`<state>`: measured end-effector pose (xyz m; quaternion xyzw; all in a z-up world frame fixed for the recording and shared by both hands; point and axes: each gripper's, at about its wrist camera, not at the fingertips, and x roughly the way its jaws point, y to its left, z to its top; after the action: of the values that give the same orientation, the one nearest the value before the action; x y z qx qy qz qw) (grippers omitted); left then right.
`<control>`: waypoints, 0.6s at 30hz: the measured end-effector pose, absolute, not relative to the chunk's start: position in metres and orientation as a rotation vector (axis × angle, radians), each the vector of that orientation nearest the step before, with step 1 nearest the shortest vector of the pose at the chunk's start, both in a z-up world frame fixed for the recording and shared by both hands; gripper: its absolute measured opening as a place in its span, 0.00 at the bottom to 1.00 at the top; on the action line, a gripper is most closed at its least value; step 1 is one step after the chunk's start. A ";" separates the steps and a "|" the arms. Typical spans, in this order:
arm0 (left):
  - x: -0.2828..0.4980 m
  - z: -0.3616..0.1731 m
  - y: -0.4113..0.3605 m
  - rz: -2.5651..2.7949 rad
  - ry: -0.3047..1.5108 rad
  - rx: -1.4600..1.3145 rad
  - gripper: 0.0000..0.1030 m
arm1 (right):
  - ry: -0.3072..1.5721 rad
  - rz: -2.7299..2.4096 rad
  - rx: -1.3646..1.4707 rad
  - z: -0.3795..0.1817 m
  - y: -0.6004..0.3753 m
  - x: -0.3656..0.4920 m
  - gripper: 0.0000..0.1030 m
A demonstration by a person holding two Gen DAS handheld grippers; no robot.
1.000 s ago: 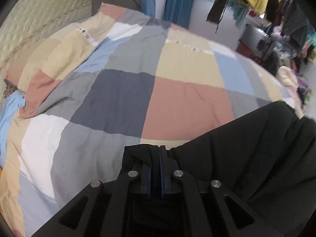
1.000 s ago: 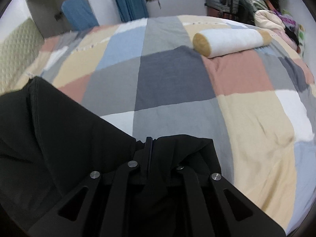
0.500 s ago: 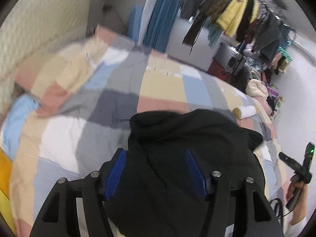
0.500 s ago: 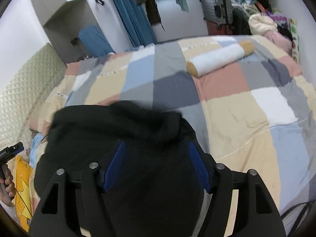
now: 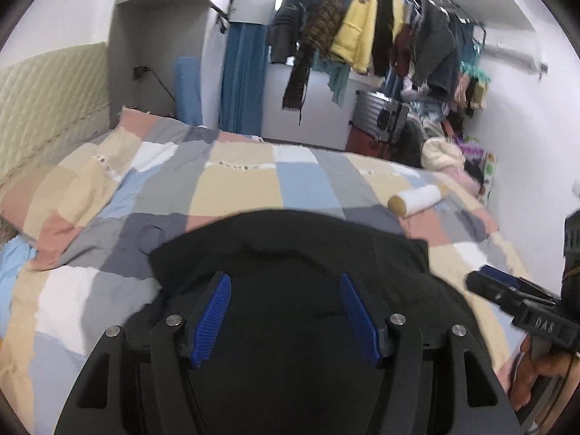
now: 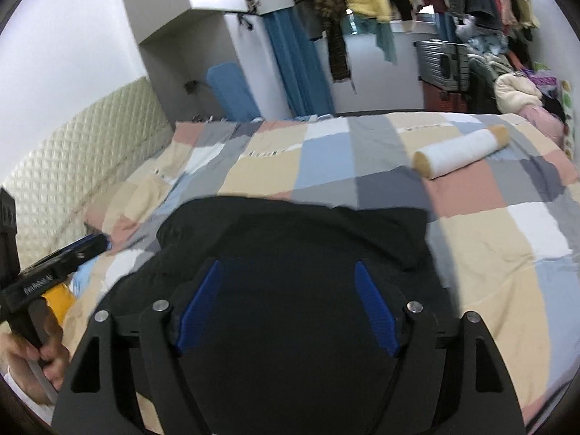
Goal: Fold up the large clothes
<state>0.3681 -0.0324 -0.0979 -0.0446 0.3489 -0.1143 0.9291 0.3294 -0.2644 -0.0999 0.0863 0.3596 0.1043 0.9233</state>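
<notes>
A black garment (image 5: 290,250) lies in a folded heap on the patchwork bed cover (image 5: 235,185); it also shows in the right wrist view (image 6: 297,232). My left gripper (image 5: 284,306) is open and empty, raised above the garment's near side. My right gripper (image 6: 288,299) is open and empty too, above the same heap. The right gripper also shows at the right edge of the left wrist view (image 5: 507,297), and the left gripper at the left edge of the right wrist view (image 6: 54,268).
A white and tan bolster (image 6: 460,152) lies on the far right of the bed. A quilted headboard (image 6: 72,166) runs along the left. Hanging clothes (image 5: 362,36), a suitcase (image 5: 380,119) and piled clothing (image 6: 518,90) stand beyond the bed.
Both grippers were shut on the black garment a second ago. They have opened, let it drop onto the bed, and lifted back and up.
</notes>
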 end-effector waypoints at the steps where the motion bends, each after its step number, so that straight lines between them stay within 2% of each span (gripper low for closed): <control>1: 0.375 -0.110 -0.041 -0.222 0.715 -0.061 0.61 | 0.747 0.220 0.164 -0.110 -0.256 0.336 0.74; 7: 0.416 -0.169 -0.055 -0.204 0.759 0.011 0.61 | 0.793 0.186 0.080 -0.158 -0.228 0.382 0.74; 18: 0.445 -0.202 -0.053 -0.138 0.793 0.012 0.68 | 0.828 0.173 0.146 -0.201 -0.237 0.425 0.78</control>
<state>0.4451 -0.0532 -0.2017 0.0060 0.3857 -0.0671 0.9202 0.4245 -0.2369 -0.2014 0.0709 0.4013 0.0837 0.9093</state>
